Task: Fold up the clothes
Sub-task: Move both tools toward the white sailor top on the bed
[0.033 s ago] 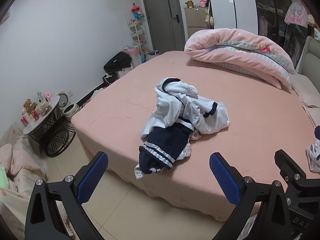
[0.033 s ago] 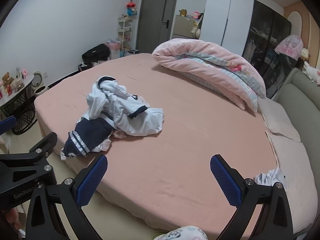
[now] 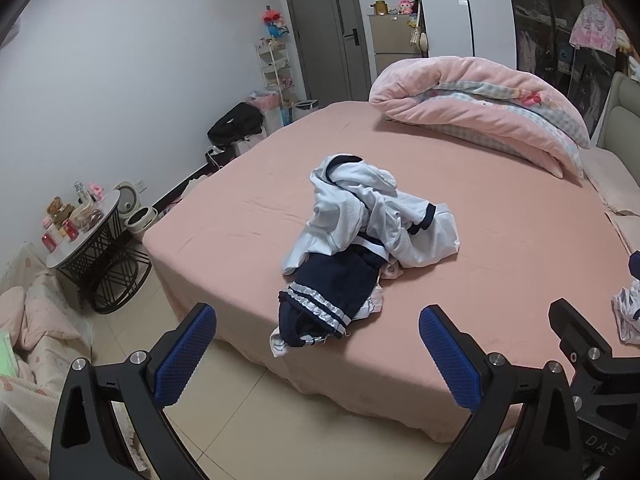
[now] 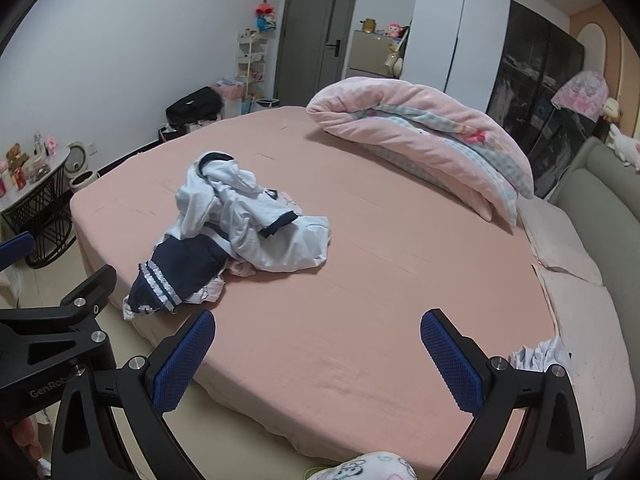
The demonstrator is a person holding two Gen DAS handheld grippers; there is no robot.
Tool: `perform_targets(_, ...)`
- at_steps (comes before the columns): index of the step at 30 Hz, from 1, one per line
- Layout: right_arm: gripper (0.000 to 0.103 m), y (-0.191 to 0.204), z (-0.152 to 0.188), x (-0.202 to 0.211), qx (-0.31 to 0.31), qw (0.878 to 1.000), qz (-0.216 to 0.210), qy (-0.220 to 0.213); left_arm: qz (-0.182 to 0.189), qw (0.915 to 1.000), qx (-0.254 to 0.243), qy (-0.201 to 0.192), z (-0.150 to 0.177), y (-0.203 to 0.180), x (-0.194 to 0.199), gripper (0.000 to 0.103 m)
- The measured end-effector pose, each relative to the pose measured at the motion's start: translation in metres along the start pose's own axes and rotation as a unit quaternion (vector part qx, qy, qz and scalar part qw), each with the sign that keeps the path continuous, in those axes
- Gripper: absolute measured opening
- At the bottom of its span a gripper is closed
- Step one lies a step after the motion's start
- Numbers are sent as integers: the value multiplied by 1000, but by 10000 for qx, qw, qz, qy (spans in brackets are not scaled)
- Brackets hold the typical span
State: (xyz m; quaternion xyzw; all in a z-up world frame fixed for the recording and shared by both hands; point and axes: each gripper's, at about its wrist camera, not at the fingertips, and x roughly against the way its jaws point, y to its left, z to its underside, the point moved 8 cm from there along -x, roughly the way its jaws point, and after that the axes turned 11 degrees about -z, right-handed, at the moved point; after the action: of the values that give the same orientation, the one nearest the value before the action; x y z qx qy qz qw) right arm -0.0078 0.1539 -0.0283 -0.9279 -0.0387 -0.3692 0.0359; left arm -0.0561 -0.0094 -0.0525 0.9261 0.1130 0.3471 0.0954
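crumpled white-and-navy sailor-style clothes (image 3: 360, 248) lie heaped on the pink-sheeted bed (image 3: 500, 280); left claw (image 3: 318, 356) and right claw (image 4: 318, 360) both spread, empty.

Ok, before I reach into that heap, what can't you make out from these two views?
- Clothes pile: garment count unclear in both views; the folds overlap.
- Pinkish piece: mostly buried under the white top.
- White cloth near the pillows: cut off by the left view's edge, blocked by a finger in the right view.

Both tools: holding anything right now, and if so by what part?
Nothing held. Left tool and right tool are both open and empty, short of the clothes pile on the bed.
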Motion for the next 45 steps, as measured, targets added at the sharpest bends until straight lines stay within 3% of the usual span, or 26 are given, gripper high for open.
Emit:
perform_targets(24, 103, -8, 10, 27, -238, 9993, -268, -67, -1, 9998, -158, -109, 1, -4, 33, 103)
perform_targets(35, 103, -4, 12, 55, -225, 9978, -518, -334, 56, 9998, -181, -37, 16, 0, 49, 103)
perform_targets(45, 103, 2, 13, 34, -195, 9958, -860, -265, 174, 9998, -113, 61, 21, 6, 29, 103)
